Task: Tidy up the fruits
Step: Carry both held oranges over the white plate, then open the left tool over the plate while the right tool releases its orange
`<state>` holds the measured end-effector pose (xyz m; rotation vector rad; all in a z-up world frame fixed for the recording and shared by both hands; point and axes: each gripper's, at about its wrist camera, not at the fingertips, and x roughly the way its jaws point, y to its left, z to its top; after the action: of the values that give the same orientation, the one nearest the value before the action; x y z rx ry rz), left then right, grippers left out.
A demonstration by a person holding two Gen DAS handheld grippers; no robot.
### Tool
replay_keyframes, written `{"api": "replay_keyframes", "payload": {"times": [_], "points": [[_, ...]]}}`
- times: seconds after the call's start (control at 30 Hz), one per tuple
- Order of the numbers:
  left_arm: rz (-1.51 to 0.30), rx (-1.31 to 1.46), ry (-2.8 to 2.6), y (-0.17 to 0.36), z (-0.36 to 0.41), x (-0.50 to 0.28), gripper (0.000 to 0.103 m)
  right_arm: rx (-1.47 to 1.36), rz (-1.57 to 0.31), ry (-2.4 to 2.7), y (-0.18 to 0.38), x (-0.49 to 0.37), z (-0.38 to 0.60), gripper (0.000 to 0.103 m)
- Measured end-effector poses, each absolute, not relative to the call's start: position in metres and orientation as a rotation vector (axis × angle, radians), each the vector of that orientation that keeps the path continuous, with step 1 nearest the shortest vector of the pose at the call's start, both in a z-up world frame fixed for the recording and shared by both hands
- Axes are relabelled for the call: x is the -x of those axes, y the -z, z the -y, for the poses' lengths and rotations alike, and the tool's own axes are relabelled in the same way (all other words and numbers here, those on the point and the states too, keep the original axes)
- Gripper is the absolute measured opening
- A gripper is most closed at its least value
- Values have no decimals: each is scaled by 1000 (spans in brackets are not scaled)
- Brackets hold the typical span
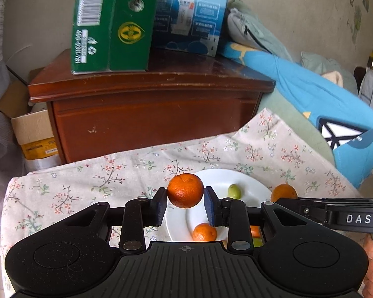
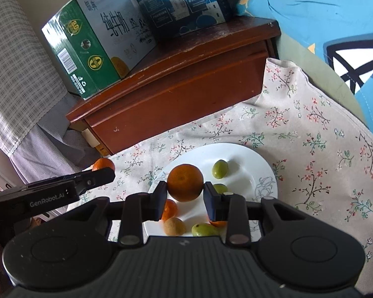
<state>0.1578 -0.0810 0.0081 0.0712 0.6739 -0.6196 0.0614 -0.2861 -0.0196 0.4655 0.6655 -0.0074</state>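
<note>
Grippers side by side above plate, each clasping an orange.

Two oranges, one and another, hung pinched above the white plate, where small oranges and green fruits lay.

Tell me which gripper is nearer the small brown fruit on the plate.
Right. The right gripper, holding an orange, hangs just above the brown fruit; the left gripper is left of the plate.
</note>
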Motion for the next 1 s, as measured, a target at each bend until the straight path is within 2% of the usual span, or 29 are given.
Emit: {"api": "replay_keyframes", "payload": {"times": [0.47,0.83,0.87,0.9,0.97,1.0], "points": [[-757,-127,634,25,110,-177,30,-418,-748,-8,47,-85,276,32],[-755,-150,621,27,120,-178,32,-421,-758,29,56,-91,278,35],[-755,-153,613,27,120,-177,38,-422,-754,31,55,-90,278,35],[-753,-158,599,26,120,-176,50,-421,-750,31,53,-90,278,35],[-729,-171,569,23,120,-173,66,-423,-746,32,52,-89,278,35],[-716,-181,557,21,120,-171,69,-426,-745,34,51,-89,278,35]]}}
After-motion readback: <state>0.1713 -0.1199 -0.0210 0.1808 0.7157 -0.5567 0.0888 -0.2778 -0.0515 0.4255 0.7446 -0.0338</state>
